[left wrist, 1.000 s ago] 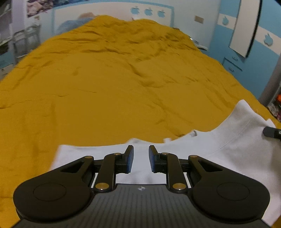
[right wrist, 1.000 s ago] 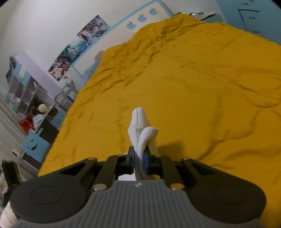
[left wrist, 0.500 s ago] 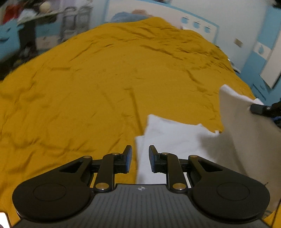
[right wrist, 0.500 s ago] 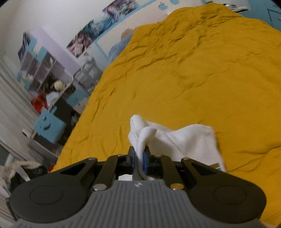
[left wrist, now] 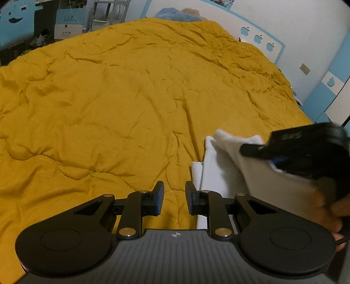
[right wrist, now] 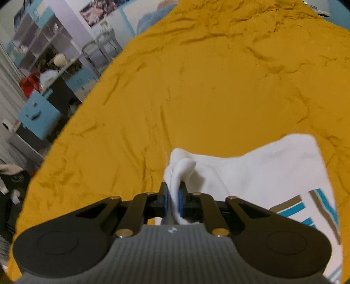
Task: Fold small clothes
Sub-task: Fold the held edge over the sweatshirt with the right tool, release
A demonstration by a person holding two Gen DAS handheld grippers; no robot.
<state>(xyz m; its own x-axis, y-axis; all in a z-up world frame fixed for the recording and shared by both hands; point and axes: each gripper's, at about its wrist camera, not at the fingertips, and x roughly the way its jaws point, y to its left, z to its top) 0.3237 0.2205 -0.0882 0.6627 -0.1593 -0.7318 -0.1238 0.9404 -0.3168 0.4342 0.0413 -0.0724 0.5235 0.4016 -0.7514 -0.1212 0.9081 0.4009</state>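
Note:
A small white garment with blue and brown stripes lies on the mustard yellow bedspread. My right gripper is shut on a bunched edge of it and holds that edge lifted over the rest of the cloth. In the left wrist view the garment shows at the right, with the right gripper on it. My left gripper is open and empty, just left of the garment's edge, above the bedspread.
The bed's left edge drops to a floor with blue furniture and shelves. A white and blue wall stands behind the bed's far right. A blue pillow lies at the head.
My right gripper has carried the garment's edge leftward over the rest of the cloth. My left gripper, open throughout, has swung left off the garment.

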